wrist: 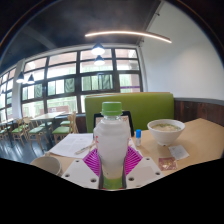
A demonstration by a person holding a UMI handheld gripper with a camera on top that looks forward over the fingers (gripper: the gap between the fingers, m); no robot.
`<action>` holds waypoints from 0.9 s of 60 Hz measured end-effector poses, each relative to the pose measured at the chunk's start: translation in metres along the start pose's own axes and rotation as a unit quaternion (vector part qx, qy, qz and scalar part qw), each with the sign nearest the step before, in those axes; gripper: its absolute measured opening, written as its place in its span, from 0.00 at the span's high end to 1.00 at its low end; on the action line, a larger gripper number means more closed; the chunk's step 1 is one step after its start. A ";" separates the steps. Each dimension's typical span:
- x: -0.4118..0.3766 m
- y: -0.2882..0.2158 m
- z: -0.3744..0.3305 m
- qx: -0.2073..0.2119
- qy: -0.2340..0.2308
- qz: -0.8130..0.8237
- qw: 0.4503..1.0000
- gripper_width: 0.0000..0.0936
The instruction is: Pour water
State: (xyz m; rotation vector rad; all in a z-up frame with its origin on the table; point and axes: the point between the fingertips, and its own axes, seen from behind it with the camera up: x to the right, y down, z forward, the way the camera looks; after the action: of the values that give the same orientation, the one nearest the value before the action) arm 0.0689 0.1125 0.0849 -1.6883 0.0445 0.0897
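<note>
A translucent bottle with a green cap is seen upright between the fingers, pink pads pressed against both its sides; it is taken as clamped, not merely flanked. Whether its base rests on the table or is lifted clear cannot be told, the base being hidden behind the fingers.

Cap appears seated on the neck. If water is to be poured from this bottle, nothing will leave it until the cap is removed; a tilt made now would yield no flow, or a leak if the cap is loose.

A white bowl is noted on the table, beyond and to the right of the bottle, apart from it. It is judged the likely receiver. A rim of another vessel is glimpsed just left of the fingers, too cropped to identify. A sheet of paper lies beyond the left finger, and small packets lie near the bowl.

Risks judged from here:
- Soft walls squeezed too hard: water forced out on opening.
- Grip low on the body: bottle may swing or slip when tipped.
- Tilt started short of the bowl: water spilled on table, paper and packets wetted.
- Bowl nudged by bottle neck if approached too low.
</note>
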 end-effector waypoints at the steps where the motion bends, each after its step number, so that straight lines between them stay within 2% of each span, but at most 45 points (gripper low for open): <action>1: 0.001 0.002 0.002 -0.002 -0.002 -0.001 1.000 0.73; 6: 0.004 0.017 0.008 -0.013 -0.006 0.006 1.000 0.73; 7: -0.012 0.037 0.017 -0.014 -0.004 0.013 1.000 0.73; 8: 0.000 0.017 0.005 -0.020 -0.003 0.009 1.000 0.73; 15: 0.003 0.025 0.005 -0.032 0.010 -0.006 0.999 0.72; 20: -0.005 0.019 0.000 -0.017 0.013 -0.043 0.999 0.71; 21: -0.003 0.029 0.011 -0.015 0.016 -0.048 0.999 0.70; 26: 0.009 0.002 -0.009 -0.021 0.024 -0.051 0.998 0.70; 33: 0.005 0.013 -0.005 -0.020 0.024 -0.035 0.999 0.70; 36: 0.004 0.013 -0.006 -0.021 0.021 -0.039 0.999 0.66; 41: 0.005 0.013 -0.005 -0.025 0.020 -0.032 0.999 0.50; 43: 0.008 0.024 -0.006 -0.050 0.023 -0.027 0.998 0.44; 46: 0.008 0.041 -0.012 -0.088 0.018 -0.021 0.996 0.26; 48: 0.006 0.044 -0.017 -0.096 0.009 -0.013 0.995 0.12; 49: 0.005 0.042 -0.020 -0.093 0.005 -0.008 0.996 0.09; 54: 0.006 0.036 -0.041 -0.088 0.010 0.004 0.996 0.13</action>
State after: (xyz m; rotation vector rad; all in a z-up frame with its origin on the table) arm 0.0734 0.0672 0.0531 -1.8653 0.0604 0.0849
